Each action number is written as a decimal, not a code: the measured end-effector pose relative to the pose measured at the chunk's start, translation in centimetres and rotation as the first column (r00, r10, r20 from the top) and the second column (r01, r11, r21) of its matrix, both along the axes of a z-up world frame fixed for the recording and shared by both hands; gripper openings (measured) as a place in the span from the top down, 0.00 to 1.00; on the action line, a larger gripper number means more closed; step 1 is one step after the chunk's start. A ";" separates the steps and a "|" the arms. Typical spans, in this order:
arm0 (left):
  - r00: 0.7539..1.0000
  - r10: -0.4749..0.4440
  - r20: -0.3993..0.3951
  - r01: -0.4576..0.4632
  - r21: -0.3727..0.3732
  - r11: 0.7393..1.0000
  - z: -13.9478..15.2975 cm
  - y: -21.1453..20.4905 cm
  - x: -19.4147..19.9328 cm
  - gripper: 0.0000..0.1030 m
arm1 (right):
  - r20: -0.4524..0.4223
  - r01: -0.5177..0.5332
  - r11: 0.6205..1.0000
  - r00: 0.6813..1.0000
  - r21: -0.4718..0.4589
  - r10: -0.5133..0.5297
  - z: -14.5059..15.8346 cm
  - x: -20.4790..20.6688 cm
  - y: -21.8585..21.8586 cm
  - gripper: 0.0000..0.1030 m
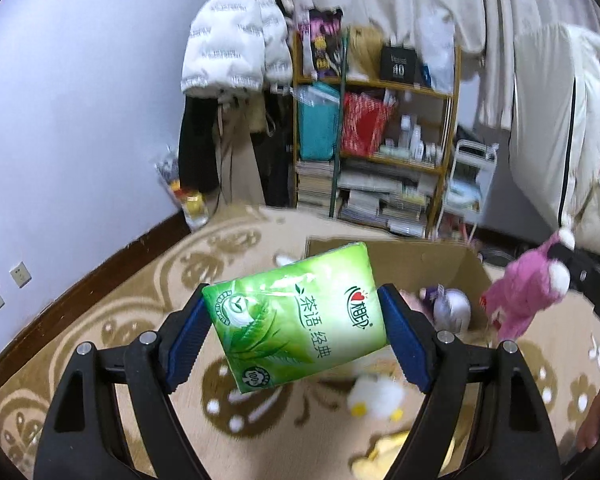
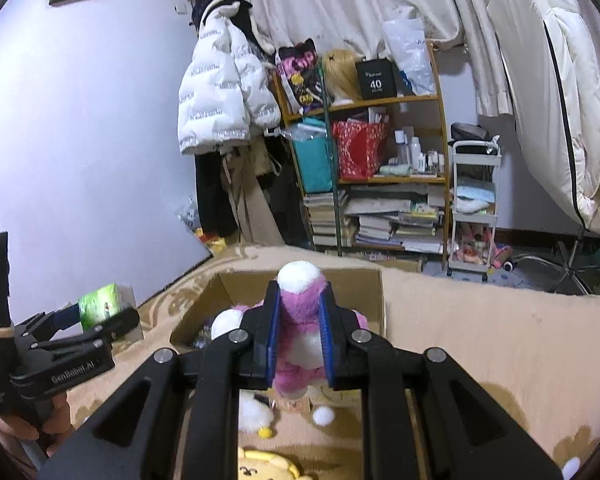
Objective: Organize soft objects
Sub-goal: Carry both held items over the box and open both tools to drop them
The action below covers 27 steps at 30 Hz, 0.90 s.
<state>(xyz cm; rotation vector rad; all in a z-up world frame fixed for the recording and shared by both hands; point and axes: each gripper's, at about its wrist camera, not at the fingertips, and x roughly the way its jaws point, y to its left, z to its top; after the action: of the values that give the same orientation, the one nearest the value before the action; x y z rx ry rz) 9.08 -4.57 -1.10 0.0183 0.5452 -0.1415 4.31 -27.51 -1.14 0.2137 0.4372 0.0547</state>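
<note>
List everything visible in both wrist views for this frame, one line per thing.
tissue pack: 1, green, clamped in left tongs
plush toy: 1, pink and white, clamped in right tongs
cardboard box: 1, brown, open, on the carpet ahead
white plush: 1, white with yellow, on carpet
yellow plush: 1, on carpet, nearest
carpet: 1, beige patterned
shelf: 1, wooden, against the wall
puffer jacket: 1, white, hanging
left tongs: 1, black, blue pads
right tongs: 1, black, blue pads
</note>
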 end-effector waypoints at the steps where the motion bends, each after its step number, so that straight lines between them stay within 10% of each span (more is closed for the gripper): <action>1: 1.000 0.001 0.011 -0.001 -0.004 1.000 0.2 -0.1 0.2 0.21 | 0.010 0.002 1.000 1.000 -0.001 -0.002 0.1 0.2 -0.1 0.82; 27: 0.987 -0.159 0.018 0.156 0.109 0.982 -1.5 -5.2 4.8 0.21 | 0.063 -0.009 1.000 0.998 0.015 0.008 -0.9 4.2 -1.0 0.82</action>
<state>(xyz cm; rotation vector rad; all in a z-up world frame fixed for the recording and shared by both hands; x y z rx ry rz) 13.84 -9.77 -2.58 0.1679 0.5237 -0.2656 8.50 -28.48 -2.03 0.2250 0.3748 0.0726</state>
